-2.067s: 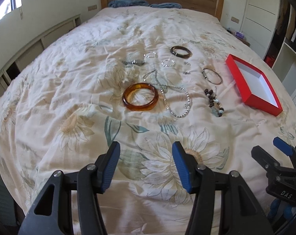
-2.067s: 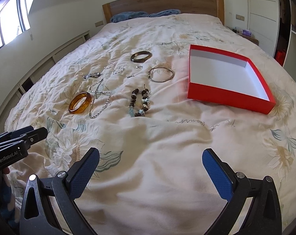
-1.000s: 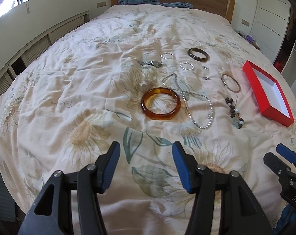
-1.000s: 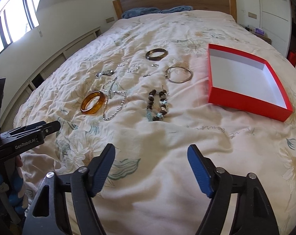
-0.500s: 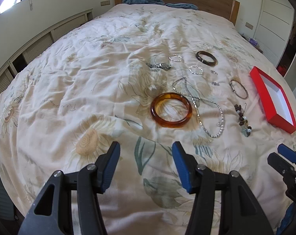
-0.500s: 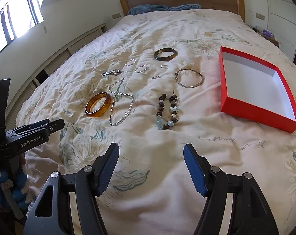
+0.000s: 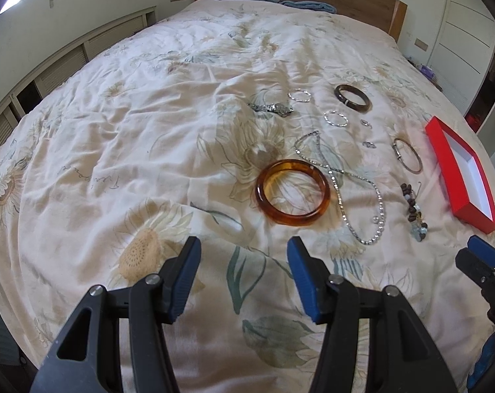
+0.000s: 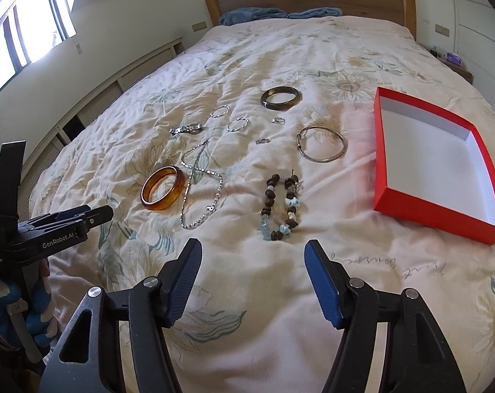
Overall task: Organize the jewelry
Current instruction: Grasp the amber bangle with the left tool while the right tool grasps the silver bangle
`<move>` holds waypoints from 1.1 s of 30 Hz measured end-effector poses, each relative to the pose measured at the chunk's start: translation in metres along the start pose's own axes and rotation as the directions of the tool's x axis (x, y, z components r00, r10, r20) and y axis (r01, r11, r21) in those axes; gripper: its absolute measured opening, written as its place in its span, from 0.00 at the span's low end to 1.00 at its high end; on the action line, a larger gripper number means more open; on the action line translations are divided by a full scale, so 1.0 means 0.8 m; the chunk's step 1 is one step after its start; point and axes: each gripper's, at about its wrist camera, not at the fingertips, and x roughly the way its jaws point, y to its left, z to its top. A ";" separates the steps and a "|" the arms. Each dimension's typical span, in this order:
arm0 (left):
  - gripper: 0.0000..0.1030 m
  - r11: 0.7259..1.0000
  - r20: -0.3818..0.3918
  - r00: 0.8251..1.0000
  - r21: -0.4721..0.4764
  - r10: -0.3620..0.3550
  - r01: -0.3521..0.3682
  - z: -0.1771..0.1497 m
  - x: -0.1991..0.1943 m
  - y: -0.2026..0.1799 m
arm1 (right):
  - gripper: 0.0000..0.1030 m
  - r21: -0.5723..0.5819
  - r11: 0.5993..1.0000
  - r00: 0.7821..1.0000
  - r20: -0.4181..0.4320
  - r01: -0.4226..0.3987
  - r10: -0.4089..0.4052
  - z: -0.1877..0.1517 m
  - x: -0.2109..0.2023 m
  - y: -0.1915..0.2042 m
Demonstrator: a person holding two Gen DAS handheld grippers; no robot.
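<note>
Nearest in each wrist view are the tools themselves. The left gripper hangs over the floral cream duvet with its 2 blue-padded jaws apart and nothing between them. The right gripper has just been narrowing its jaws, yet they stand apart too, with only bedding in the gap.

Just beyond the left gripper lies the translucent amber resin bangle, flat on the cover. Touching its far right edge is the silver rhinestone chain necklace, which crosses itself in a loop. Beyond the right gripper lies the brown wooden bead bracelet with pale blue ceramic beads. To its right sits the shallow red cardboard box with a white interior, with nothing in it that shows.

Farther back are the thin silver wire bangle, 2 small silver rings, 2 silver twisted hoops, a silver linked watch-style bracelet and, farthest, the dark brown polished bangle.

All the jewelry is on the bed, so sorting has likely not begun. Risks from here:
- Lifting the amber bangle could drag the chain along, since they touch.
- The soft, wrinkled duvet may give under the pads, so a jaw could pinch fabric with the piece.
- The small rings could slip into a fold.
- The bead strand could slide from a narrow pinch.
</note>
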 end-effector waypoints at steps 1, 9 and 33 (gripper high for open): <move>0.51 1.000 -0.002 1.000 -0.001 0.001 -0.001 0.002 0.002 0.000 | 0.63 -0.002 1.000 1.000 -0.002 -0.003 0.003 0.002 0.003 -0.001; 0.51 1.000 -0.014 1.000 -0.008 -0.005 0.005 0.015 0.021 0.000 | 0.59 0.013 1.000 1.000 -0.023 -0.018 0.018 0.007 0.019 -0.011; 0.49 1.000 -0.049 0.999 -0.005 0.009 -0.010 0.049 0.080 -0.001 | 0.52 0.015 0.999 0.998 -0.038 -0.048 0.049 0.036 0.044 -0.024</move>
